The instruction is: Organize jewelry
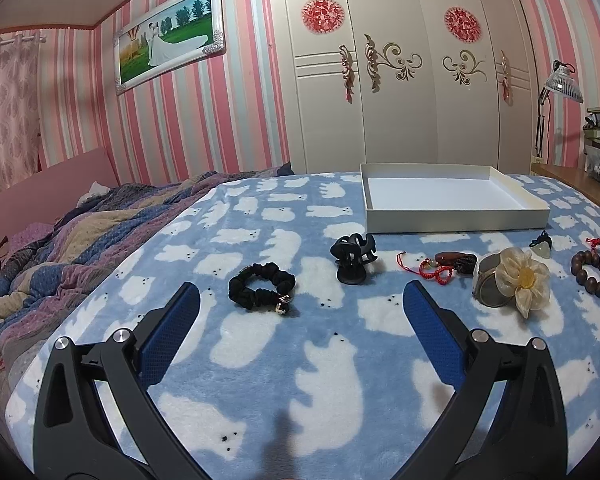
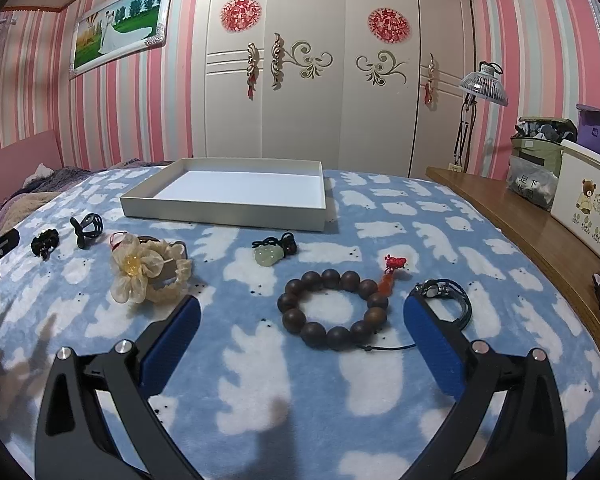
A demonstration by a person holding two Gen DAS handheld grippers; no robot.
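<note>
The wooden bead bracelet (image 2: 334, 309) lies on the bear-print blanket (image 2: 260, 380), between the spread fingers of the right gripper (image 2: 300, 316). The white tray (image 2: 224, 210) stands well behind, perhaps empty. The left gripper (image 1: 300, 304), also spread, hovers near the black scrunchie (image 1: 261, 287).

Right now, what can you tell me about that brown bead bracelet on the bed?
The bead bracelet is a ring of large, round, dark brown beads that look like wood, lying flat on the blue blanket. A red knotted tassel with an orange bead hangs off its far side, and a thin black cord trails from the near side. It sits between the open fingers of the right hand-held gripper, which does not touch it.
</note>
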